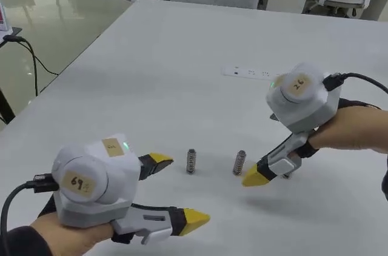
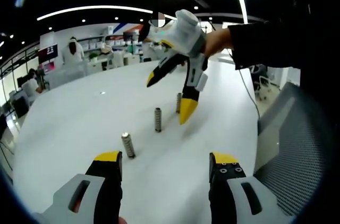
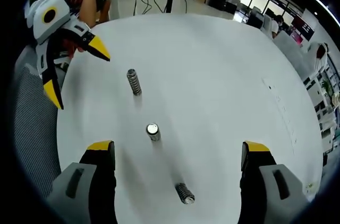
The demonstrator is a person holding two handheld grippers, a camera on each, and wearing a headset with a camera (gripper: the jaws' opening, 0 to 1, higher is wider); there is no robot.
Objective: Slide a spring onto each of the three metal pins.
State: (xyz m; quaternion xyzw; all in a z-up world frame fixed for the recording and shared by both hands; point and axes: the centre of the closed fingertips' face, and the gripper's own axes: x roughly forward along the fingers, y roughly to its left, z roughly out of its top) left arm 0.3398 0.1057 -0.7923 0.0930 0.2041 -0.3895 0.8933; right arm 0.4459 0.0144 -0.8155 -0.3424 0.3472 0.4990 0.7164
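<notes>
Both tools gape empty around a row of three upright pins.

The left tool (image 1: 179, 189) sits low over the counter (image 1: 182, 74), rolled on its side. Its jaws are spread wide with nothing between them and point at the nearest pin (image 1: 191, 161). That pin and the middle pin (image 1: 239, 162) stand apart, each seemingly wearing a spring (image 2: 158, 119). The third pin (image 3: 185, 192), also coiled, stands just under the right tool (image 3: 178, 147). The right tool is wide open and empty too, and the hand pitches it steeply down-left, with one tip close beside the middle pin. The pins look free-standing, so a careless sweep of that tip could topple one.
</notes>
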